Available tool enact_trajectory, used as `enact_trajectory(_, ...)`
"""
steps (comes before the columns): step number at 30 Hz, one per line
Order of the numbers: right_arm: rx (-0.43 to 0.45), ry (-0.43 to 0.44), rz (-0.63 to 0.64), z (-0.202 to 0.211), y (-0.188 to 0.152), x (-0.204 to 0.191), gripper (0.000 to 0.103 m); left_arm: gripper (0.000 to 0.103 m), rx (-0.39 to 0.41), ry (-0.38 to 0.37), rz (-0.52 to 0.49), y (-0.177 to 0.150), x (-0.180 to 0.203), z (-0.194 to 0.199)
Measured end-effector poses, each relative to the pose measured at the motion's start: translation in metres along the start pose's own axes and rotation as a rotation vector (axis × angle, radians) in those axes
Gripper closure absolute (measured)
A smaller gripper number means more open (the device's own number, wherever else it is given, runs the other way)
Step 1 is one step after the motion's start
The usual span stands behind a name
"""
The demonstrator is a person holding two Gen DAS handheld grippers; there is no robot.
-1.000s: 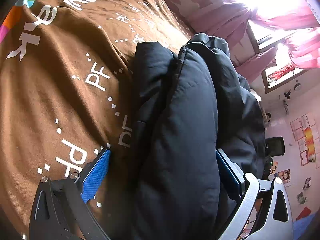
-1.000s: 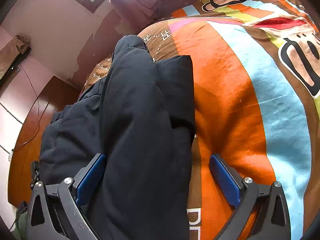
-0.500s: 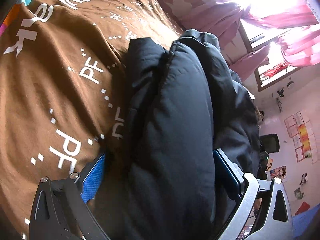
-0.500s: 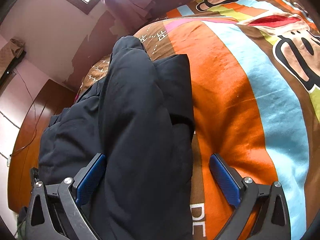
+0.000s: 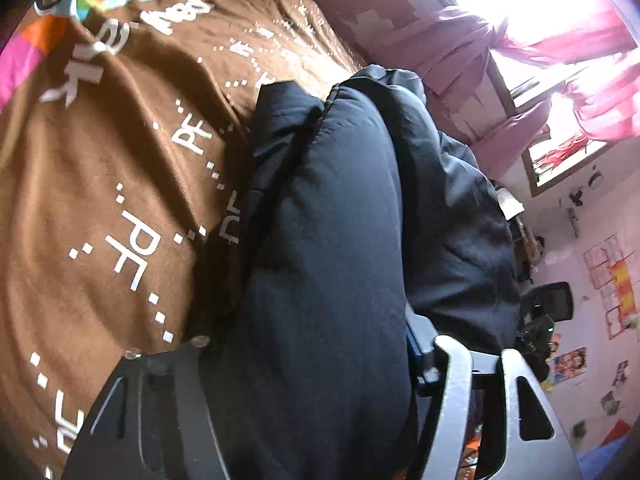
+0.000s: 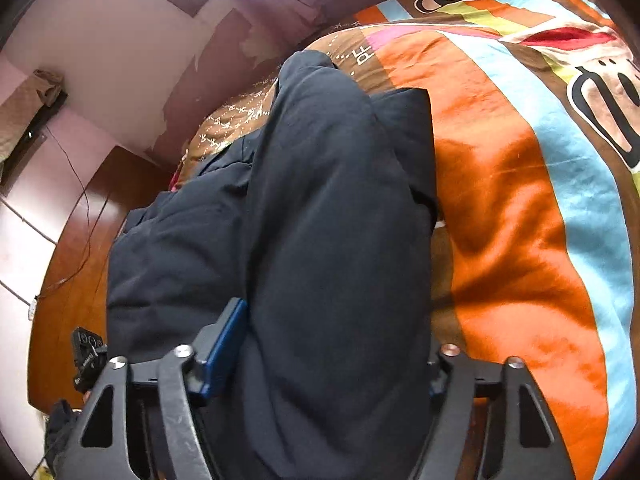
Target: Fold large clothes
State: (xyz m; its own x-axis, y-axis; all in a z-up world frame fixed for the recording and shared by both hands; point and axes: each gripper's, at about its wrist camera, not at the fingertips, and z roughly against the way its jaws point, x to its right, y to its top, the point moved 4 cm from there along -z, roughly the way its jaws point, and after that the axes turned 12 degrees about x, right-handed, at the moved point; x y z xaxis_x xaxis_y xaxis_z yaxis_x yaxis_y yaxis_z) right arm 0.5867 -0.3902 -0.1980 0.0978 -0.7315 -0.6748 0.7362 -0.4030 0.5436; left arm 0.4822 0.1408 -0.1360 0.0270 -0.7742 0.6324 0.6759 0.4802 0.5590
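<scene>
A bulky dark navy padded jacket (image 5: 344,200) lies folded in a long roll on a bed. In the left wrist view my left gripper (image 5: 308,340) straddles one end of the roll. Its jaws are closing, and its blue right pad (image 5: 412,336) is pressed into the fabric while the other pad is buried under the cloth. In the right wrist view the jacket (image 6: 328,184) runs away from me, and my right gripper (image 6: 332,344) is closing on its near end. There the left blue pad (image 6: 228,344) squeezes the padding and the right pad is hidden by it.
The bed is covered by a blanket, brown with white letters (image 5: 100,160) and striped orange and blue (image 6: 520,200). A bright window with pink curtains (image 5: 560,40), a poster wall (image 5: 612,280) and a black chair (image 5: 556,300) lie beyond. A wooden board (image 6: 72,260) flanks the bed.
Both grippers' jaws have come inward from wide open onto the jacket, which now bulges between the fingers. The left gripper has also slid a little along the roll.
</scene>
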Motion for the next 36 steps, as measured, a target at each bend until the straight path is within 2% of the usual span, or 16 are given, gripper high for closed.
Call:
enact_trajectory(1, 0.005, 0.001, -0.003, 0.001, 0.0, -0.001, 0.044, 0.059, 0.011, 0.002, -0.016, 0.001, 0.01, 0.0)
enact_trajectory(4, 0.037, -0.01, 0.019, 0.005, 0.0, -0.009, 0.057, 0.069, 0.049, -0.001, -0.066, -0.004, 0.023, 0.012)
enact_trajectory(8, 0.118, -0.072, 0.125, 0.013, -0.005, -0.035, 0.072, 0.077, 0.098, 0.017, -0.142, -0.014, 0.041, 0.023)
enact_trajectory(14, 0.198, -0.098, 0.267, 0.021, -0.012, -0.067, 0.083, 0.081, 0.172, 0.056, -0.321, -0.025, 0.085, 0.033)
enact_trajectory(19, 0.262, -0.062, 0.329, 0.03, -0.011, -0.095, 0.085, 0.082, 0.2, 0.026, -0.432, -0.026, 0.12, 0.039)
enact_trajectory(23, 0.299, -0.015, 0.379, 0.035, -0.011, -0.124, 0.086, 0.083, 0.232, 0.011, -0.473, -0.022, 0.126, 0.054)
enact_trajectory(31, 0.352, 0.096, 0.449, 0.05, -0.02, -0.175, 0.086, 0.083, 0.312, 0.016, -0.472, -0.012, 0.114, 0.106)
enact_trajectory(36, 0.361, 0.154, 0.466, 0.051, -0.027, -0.2, 0.086, 0.083, 0.331, 0.044, -0.446, -0.013, 0.099, 0.121)
